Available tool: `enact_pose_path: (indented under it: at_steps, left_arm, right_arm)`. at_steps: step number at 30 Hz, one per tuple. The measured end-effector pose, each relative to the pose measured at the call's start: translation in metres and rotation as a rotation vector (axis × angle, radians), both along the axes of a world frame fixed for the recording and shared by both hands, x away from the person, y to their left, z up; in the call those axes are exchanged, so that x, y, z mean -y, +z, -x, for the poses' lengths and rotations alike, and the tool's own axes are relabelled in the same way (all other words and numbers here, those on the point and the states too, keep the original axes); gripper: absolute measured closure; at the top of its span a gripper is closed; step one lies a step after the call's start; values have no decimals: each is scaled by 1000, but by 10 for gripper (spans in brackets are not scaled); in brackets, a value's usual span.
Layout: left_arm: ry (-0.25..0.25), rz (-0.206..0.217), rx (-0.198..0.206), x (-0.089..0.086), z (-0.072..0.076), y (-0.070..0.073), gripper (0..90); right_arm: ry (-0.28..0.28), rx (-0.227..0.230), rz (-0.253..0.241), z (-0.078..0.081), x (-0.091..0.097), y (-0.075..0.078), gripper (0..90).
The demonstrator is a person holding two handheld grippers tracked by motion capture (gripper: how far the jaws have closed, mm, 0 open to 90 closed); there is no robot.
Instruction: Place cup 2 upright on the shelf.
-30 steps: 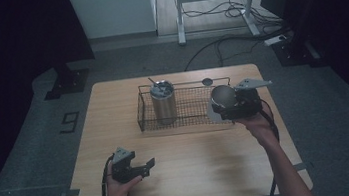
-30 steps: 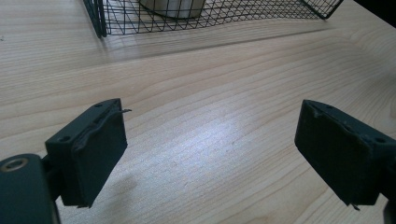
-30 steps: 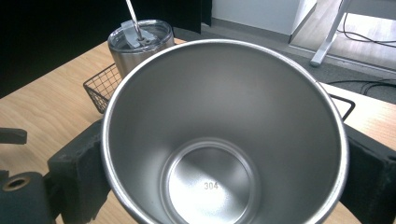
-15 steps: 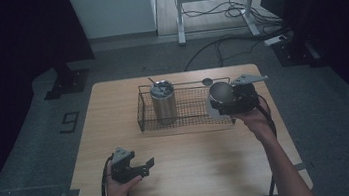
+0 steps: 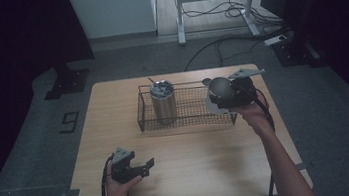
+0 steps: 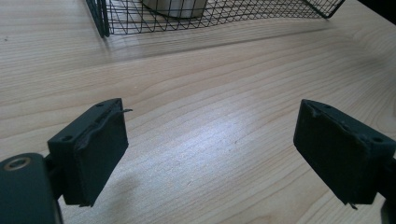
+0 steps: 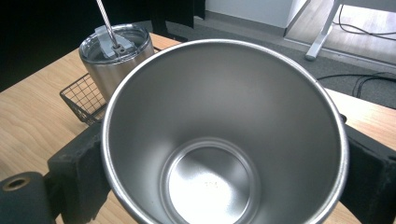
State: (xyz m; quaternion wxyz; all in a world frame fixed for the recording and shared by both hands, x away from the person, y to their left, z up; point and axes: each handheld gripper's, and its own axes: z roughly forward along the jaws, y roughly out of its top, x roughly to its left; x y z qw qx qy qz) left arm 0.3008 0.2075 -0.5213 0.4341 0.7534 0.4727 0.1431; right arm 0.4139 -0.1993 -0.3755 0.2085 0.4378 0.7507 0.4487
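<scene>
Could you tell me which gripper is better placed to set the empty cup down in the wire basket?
Right. The right gripper already grips the cup and holds it at the basket's right end, beside the lidded tumbler. The left gripper is open and empty, low over the near table.

Left gripper (image 5: 143,166): black body, grey three-cornered plate on top, black cable trailing; two flat black rubber pads (image 6: 100,151), a brass-rimmed screw hole beside one. Right gripper (image 5: 222,94): same black build, grey plate, black cable. Forearms bare, no sleeves.
</scene>
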Motion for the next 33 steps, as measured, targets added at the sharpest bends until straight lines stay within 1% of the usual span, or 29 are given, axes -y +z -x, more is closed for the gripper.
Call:
enact_pose_path:
  at_steps: [1, 7, 12, 15, 16, 19, 23, 25, 26, 33]
  left_arm:
    - [-1, -16, 5, 1, 0, 0, 100]
    - [-7, -17, 1, 2, 0, -1, 100]
    - [-6, -15, -5, 1, 0, -1, 100]
    - [-10, -15, -6, 2, 0, -1, 100]
    - [-12, -14, -7, 2, 0, -1, 100]
    - [-11, -14, -6, 2, 0, -1, 100]
    - [-14, -5, -10, 0, 1, -1, 100]
    - [-11, -17, -2, 1, 1, 0, 100]
    - [-9, -21, -1, 1, 1, 0, 100]
    - [-11, -23, -3, 0, 1, 0, 100]
  right_arm:
    - [-2, -3, 2, -2, -1, -1, 67]
    - [0, -9, 10, -9, -3, -2, 67]
    - [0, -16, 6, -13, -3, -2, 67]
    - [3, -18, 17, -15, -5, -2, 67]
    - [2, -20, 20, -18, -7, -1, 67]
    - [0, -20, 22, -21, -8, -1, 67]
    - [-8, -30, 27, -31, -9, -5, 66]
    - [-7, -36, 30, -36, -11, -7, 67]
    - [-7, -36, 30, -36, -11, -7, 67]
    - [-2, -44, 40, -46, -18, -10, 67]
